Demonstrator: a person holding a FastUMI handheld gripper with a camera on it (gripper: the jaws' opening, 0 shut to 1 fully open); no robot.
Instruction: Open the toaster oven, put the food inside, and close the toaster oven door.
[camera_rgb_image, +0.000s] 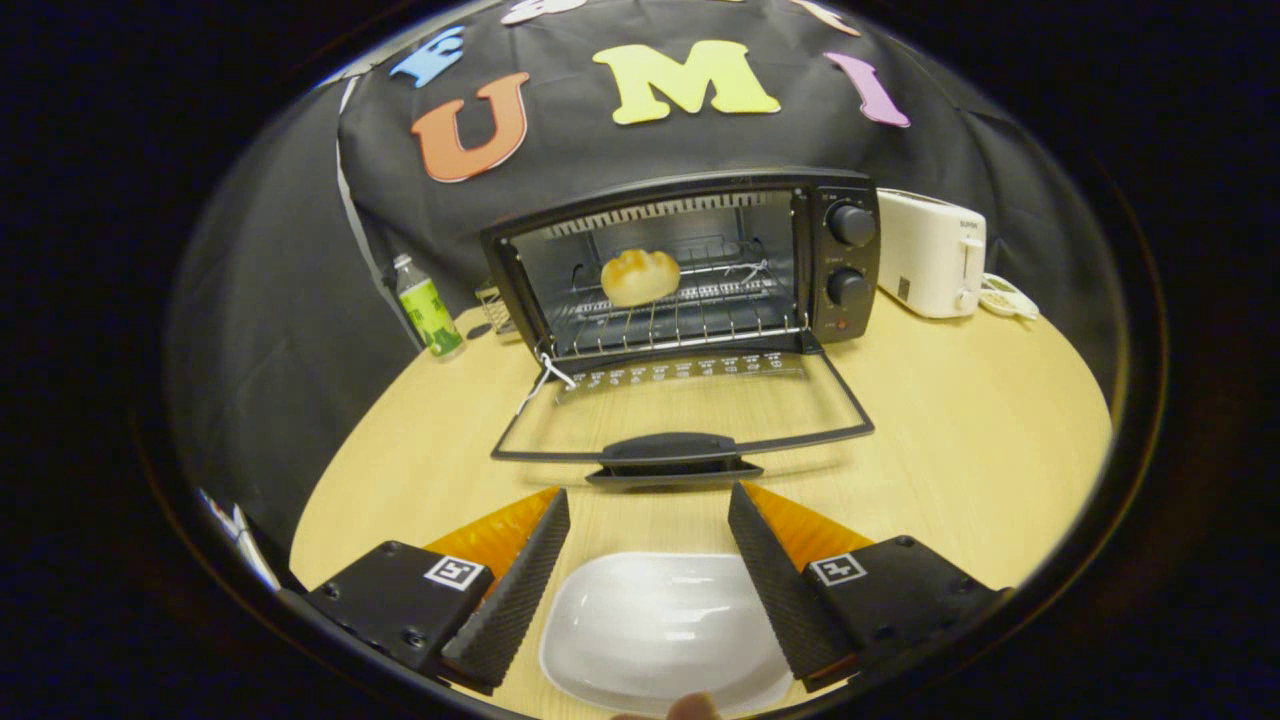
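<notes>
Since the bun is already in, you're down to the door, so here's how I'd read it:

Bun (640, 276): sitting on the wire rack (690, 310) inside the toaster oven (845, 260), looks soft and light, leave it alone.

Door (680, 400): dropped fully open, lying flat over the counter (960, 420), glass panel in a thin frame. Probably light but hinged, so it'll swing, and glass doesn't love being slammed.

Handle (672, 450): the dark bar on the door's front edge, just ahead of the fingers. That's your spot; get under it and lift, smooth plastic might slip.

Hand-held gripper (648, 530): fingers spread apart, holding nothing.

Dish (660, 625): empty white one between the fingers, below them.
</notes>
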